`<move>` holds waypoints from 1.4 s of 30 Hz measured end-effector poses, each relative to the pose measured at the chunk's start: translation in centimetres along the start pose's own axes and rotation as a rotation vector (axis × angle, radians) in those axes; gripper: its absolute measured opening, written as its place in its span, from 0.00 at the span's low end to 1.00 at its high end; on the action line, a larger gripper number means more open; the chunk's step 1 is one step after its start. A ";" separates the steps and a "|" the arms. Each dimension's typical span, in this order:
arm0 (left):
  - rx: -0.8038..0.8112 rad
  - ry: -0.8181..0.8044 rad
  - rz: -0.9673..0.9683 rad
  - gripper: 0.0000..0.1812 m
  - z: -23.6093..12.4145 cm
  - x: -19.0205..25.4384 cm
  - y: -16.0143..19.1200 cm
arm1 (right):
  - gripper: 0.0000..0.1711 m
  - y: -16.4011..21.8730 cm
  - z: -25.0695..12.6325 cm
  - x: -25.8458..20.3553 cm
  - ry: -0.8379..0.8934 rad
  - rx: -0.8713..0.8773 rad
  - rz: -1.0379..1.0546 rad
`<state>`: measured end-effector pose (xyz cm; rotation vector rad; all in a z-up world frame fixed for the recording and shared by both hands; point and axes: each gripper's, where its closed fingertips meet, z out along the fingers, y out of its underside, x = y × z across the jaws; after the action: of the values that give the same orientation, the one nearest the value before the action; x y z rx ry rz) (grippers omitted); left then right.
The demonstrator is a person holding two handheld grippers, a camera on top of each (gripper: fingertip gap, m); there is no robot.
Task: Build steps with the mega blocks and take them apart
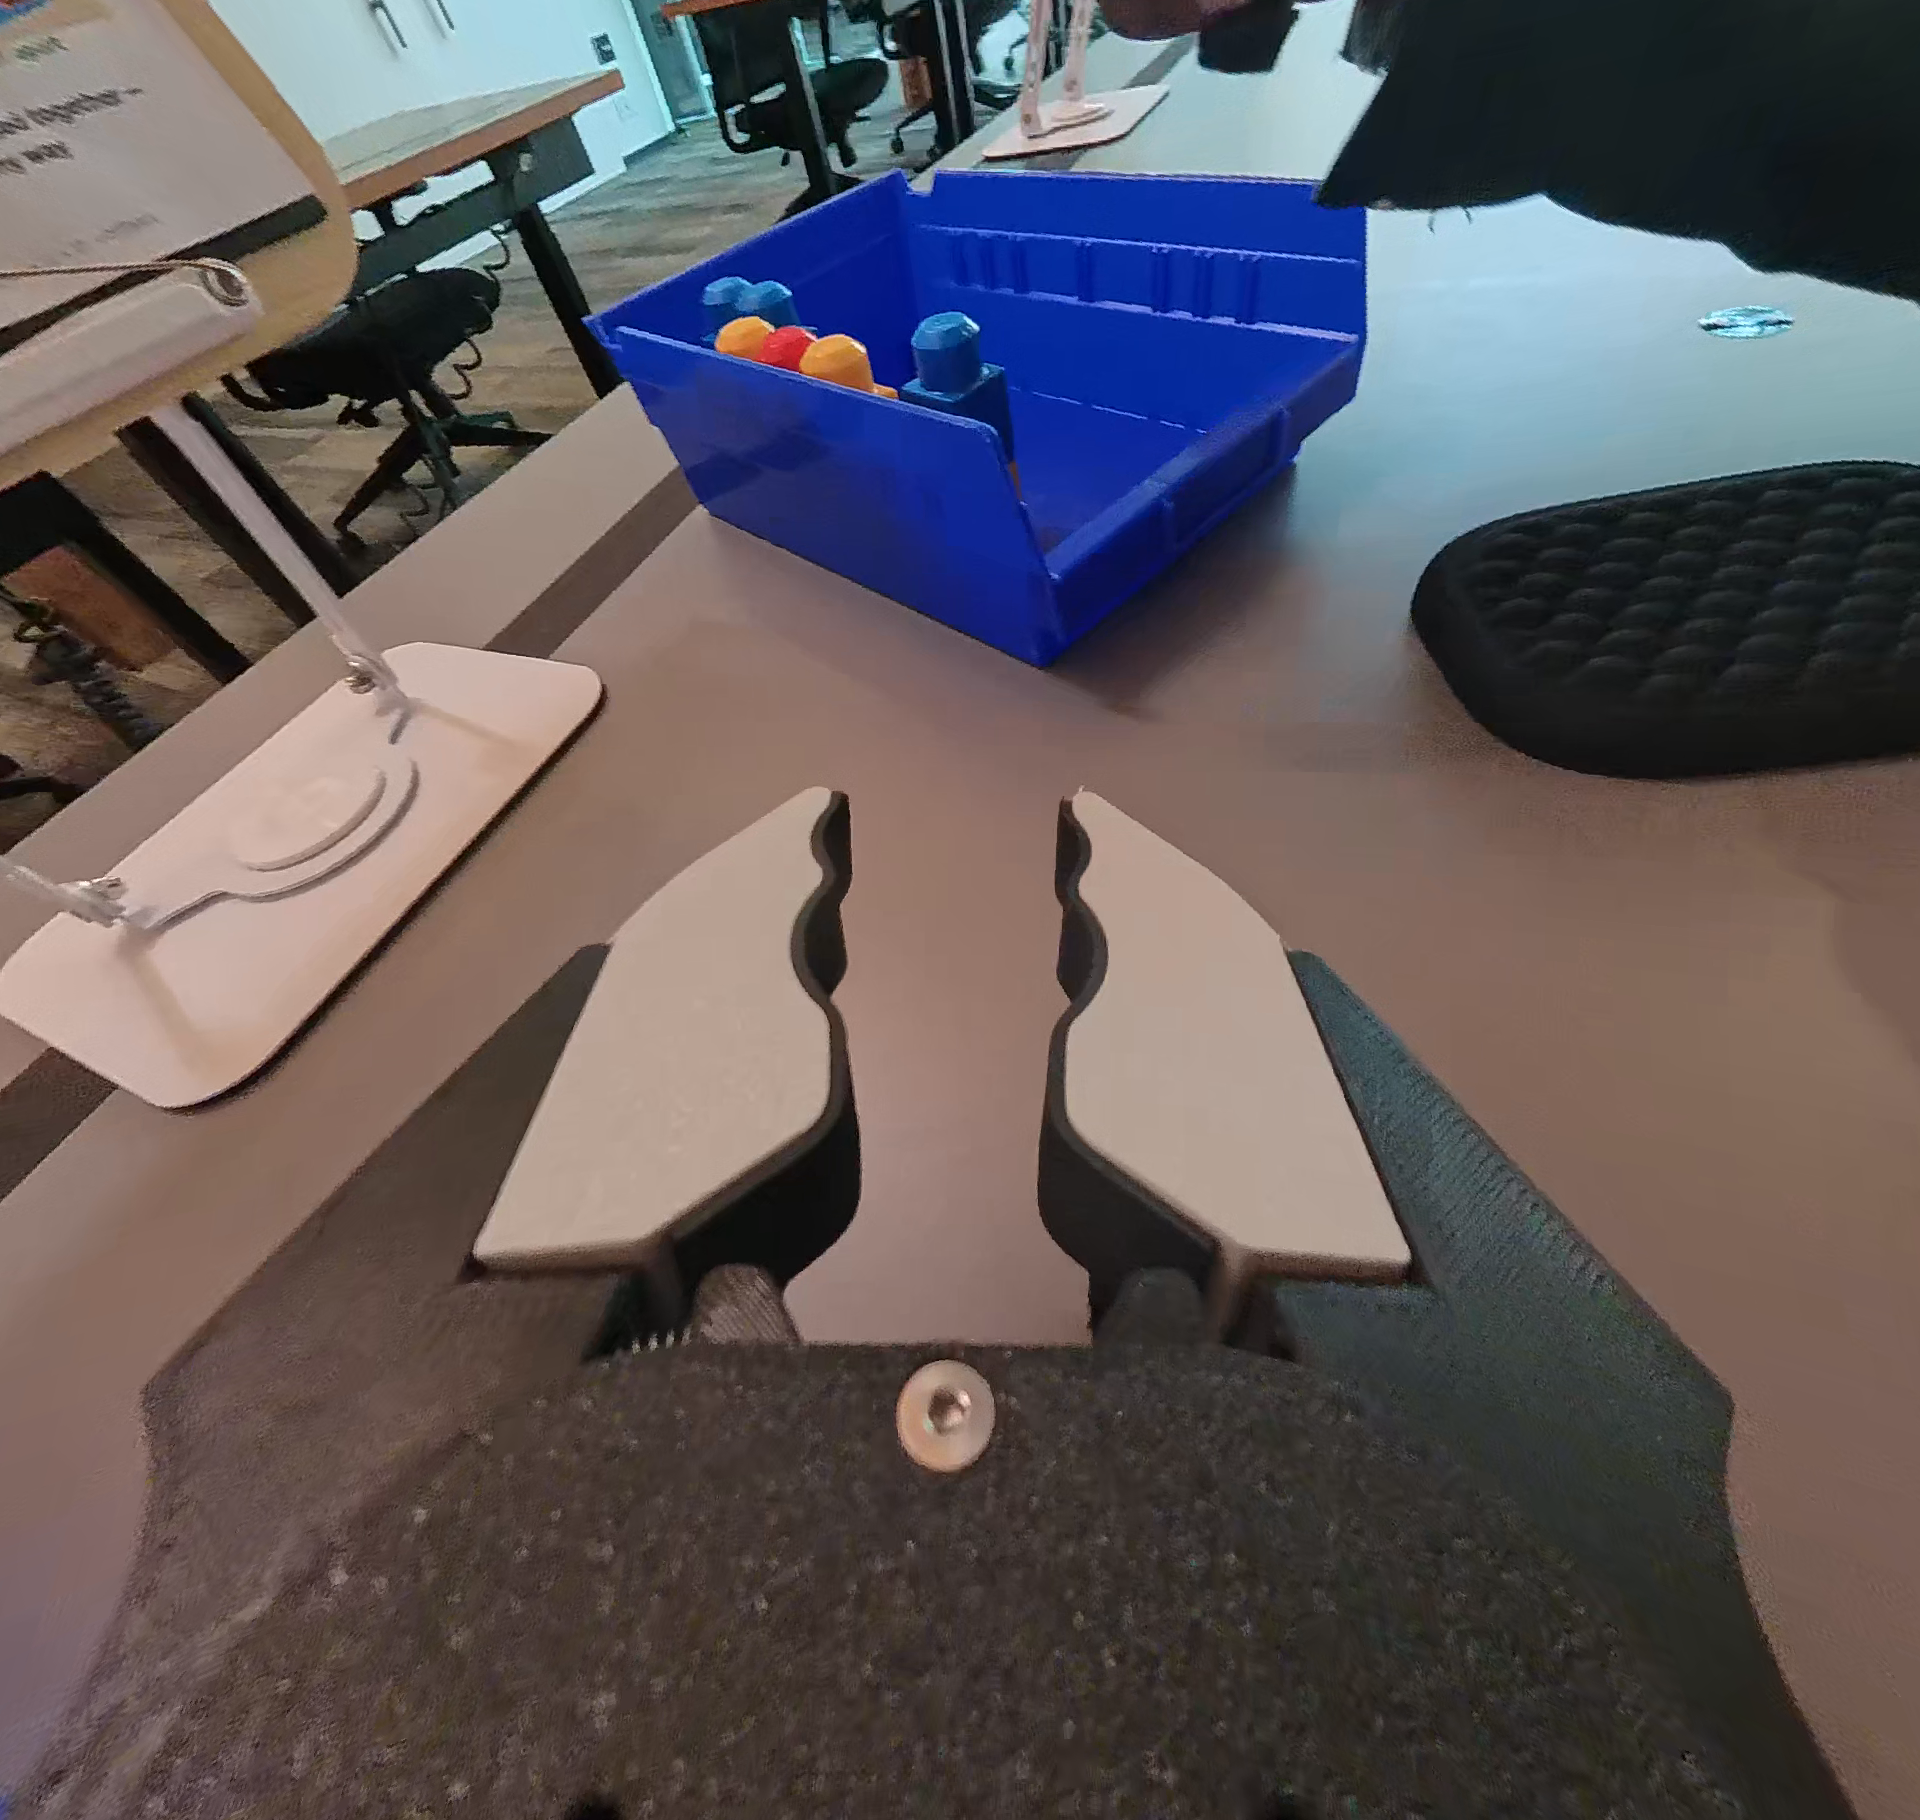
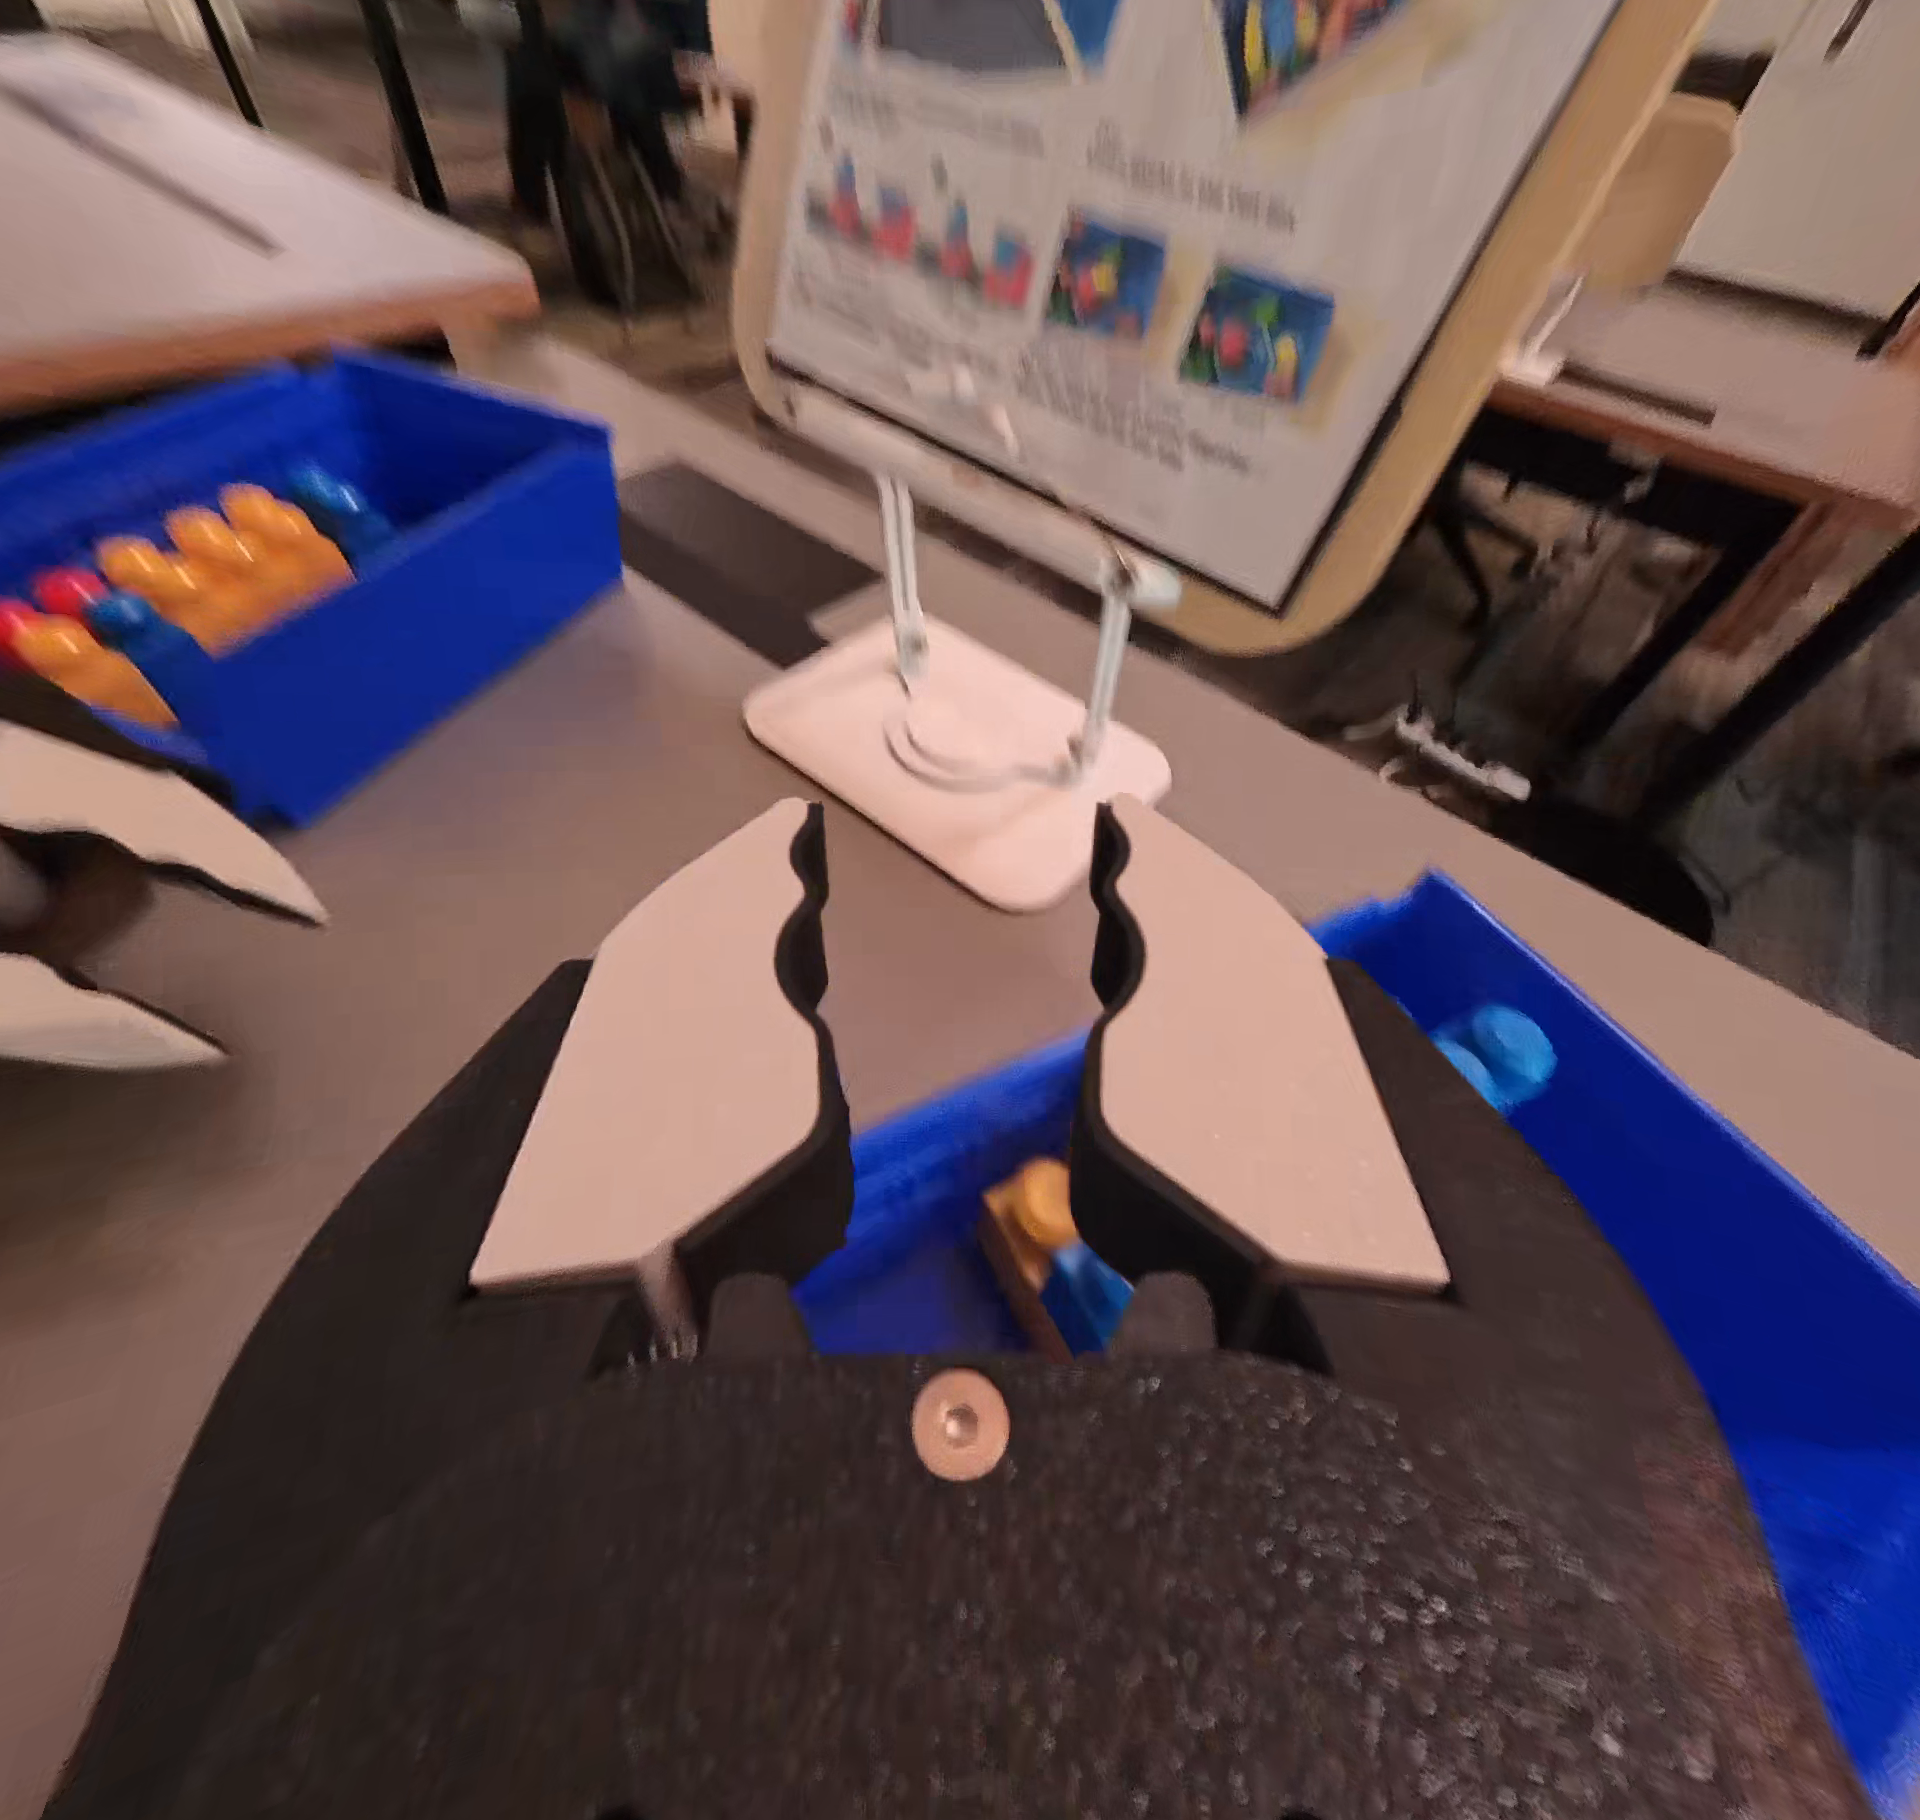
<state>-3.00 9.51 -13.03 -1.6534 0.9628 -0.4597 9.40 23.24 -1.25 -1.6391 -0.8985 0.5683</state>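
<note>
Blue plastic dominated both of my views. From the left wrist view, my left gripper (image 1: pixel 954 835) hovered low over the grey surface (image 1: pixel 1039 721) with its jaws parted and nothing between them. Ahead of it sat a blue bin (image 1: pixel 966 482) toward the far edge of the surface, holding mega blocks (image 1: pixel 831 357) in blue, orange and red, bunched against the bin's left wall. A black textured pad (image 1: pixel 1683 617) lay near the right edge, and a white stand base (image 1: pixel 301 866) rested by the left edge.

From the right wrist view, which was blurred, my right gripper (image 2: pixel 956 835) was also spread apart and empty, hanging above a second blue bin (image 2: pixel 1621 1199) close beneath it. An orange block (image 2: pixel 1034 1204) and a blue block (image 2: pixel 1081 1287) showed inside, between the fingers. Another blue bin (image 2: pixel 416 669) with orange, red and blue blocks stood off to the left, with the left gripper's pale fingers (image 2: pixel 156 835) just beside it. A printed instruction board (image 2: pixel 1143 243) stood on a stand near the surface's far edge.
</note>
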 end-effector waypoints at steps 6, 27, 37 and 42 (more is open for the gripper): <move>0.022 -0.063 -0.020 0.15 -0.5 -1.2 -0.3 | 0.17 -1.5 1.6 -6.5 -0.001 0.229 0.114; -0.088 -0.593 -0.097 0.04 -15.6 -18.0 -4.9 | 0.00 5.8 6.3 -12.5 -0.114 0.204 0.137; -0.722 -0.645 -0.327 0.16 -22.0 -28.6 6.4 | 0.00 6.0 6.3 -13.5 -0.192 0.184 0.176; -0.939 -0.610 -0.455 0.21 -22.6 -29.5 13.3 | 0.00 6.2 6.3 -13.3 -0.178 0.177 0.179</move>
<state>-41.55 17.98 -13.12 -2.6607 0.3107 0.2821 -1.64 15.83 -9.99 -1.5331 -0.8093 0.9040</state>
